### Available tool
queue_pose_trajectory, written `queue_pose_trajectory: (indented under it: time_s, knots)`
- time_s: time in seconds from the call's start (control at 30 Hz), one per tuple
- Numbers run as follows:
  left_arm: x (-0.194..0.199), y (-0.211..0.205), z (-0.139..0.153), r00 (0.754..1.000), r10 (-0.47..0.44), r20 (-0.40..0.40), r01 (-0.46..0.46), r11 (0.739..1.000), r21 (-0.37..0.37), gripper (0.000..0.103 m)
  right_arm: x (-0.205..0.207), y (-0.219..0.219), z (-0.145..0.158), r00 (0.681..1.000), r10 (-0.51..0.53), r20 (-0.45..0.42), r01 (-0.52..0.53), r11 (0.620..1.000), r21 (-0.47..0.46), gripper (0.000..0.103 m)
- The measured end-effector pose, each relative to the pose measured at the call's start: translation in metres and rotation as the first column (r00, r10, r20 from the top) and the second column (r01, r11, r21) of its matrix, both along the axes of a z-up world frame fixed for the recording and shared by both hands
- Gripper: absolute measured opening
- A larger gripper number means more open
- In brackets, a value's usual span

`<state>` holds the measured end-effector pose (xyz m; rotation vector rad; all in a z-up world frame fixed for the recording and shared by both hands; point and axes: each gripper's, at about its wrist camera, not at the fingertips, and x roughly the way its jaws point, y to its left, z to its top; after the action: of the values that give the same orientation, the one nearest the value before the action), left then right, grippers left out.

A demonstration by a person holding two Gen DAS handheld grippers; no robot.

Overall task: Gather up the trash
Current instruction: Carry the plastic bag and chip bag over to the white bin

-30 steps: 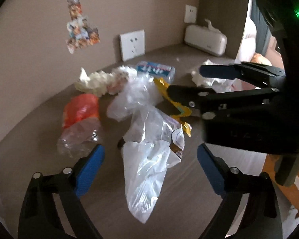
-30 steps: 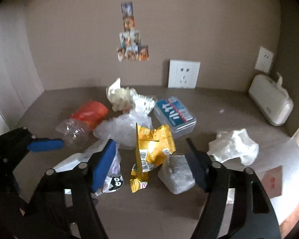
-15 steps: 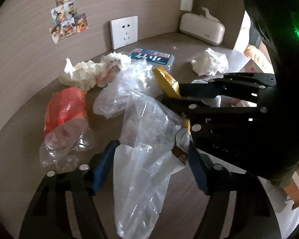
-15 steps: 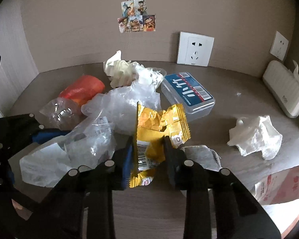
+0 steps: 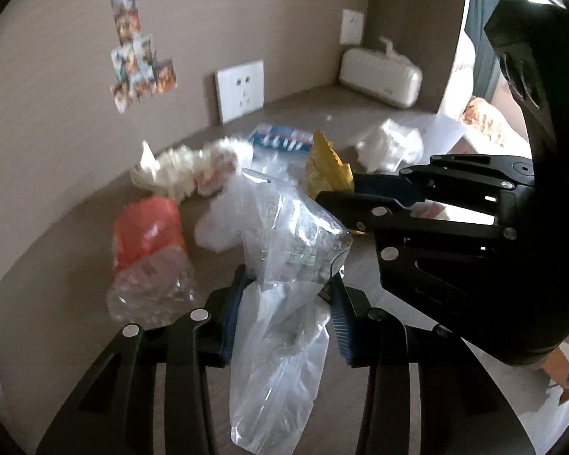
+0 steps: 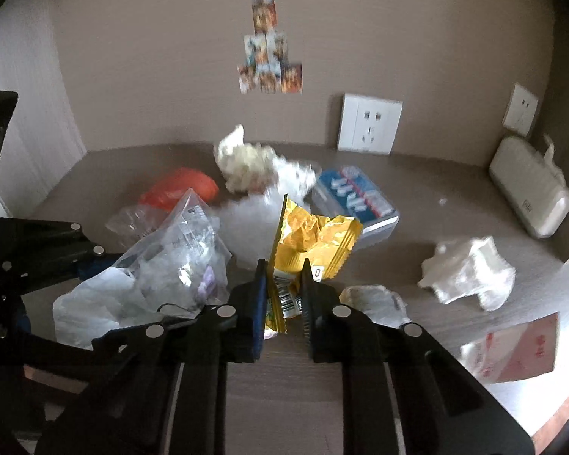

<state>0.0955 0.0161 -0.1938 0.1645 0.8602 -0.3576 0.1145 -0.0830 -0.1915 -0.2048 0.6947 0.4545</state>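
Right gripper (image 6: 282,295) pinches the yellow wrapper (image 6: 311,242); left gripper (image 5: 286,303) closing on the clear bag (image 5: 284,265); print unreadable.

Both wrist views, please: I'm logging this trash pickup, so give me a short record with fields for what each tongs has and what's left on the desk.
left tongs: closing around the clear plastic bag
right tongs: shut on the yellow snack wrapper
left on desk: crushed bottle with orange label, crumpled white tissue, cream paper wad, blue-labelled clear box
by the wall: white tissue dispenser
collection bin: none in view
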Motion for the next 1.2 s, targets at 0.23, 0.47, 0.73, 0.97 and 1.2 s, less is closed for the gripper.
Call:
queue_pose_trajectory:
  time_s: [0.23, 0.47, 0.73, 0.97, 1.2]
  knots:
    - [-0.021, -0.008, 0.059, 0.993, -0.006, 0.120, 0.006, 1.000, 0.007, 0.040, -0.032, -0.019, 0.058, 0.995, -0.022, 0.100, 0.018, 0.999, 0.045, 0.017]
    - [-0.045, -0.046, 0.101, 0.974, -0.097, 0.205, 0.092, 0.995, 0.031, 0.040, -0.073, -0.063, 0.103, 0.982, -0.092, 0.164, 0.077, 0.993, 0.091, 0.017]
    - [-0.066, -0.122, 0.110, 0.940, -0.261, 0.222, 0.257, 0.965, 0.048, 0.040, -0.120, -0.143, 0.110, 0.952, -0.259, 0.164, 0.244, 0.964, 0.104, 0.017]
    - [-0.083, -0.210, 0.086, 0.888, -0.429, 0.163, 0.426, 0.903, 0.054, 0.040, -0.157, -0.227, 0.084, 0.892, -0.442, 0.090, 0.433, 0.895, 0.102, 0.017]
    - [-0.097, -0.300, 0.036, 0.818, -0.573, 0.059, 0.569, 0.820, 0.062, 0.040, -0.181, -0.298, 0.041, 0.821, -0.571, -0.015, 0.569, 0.815, 0.106, 0.017]
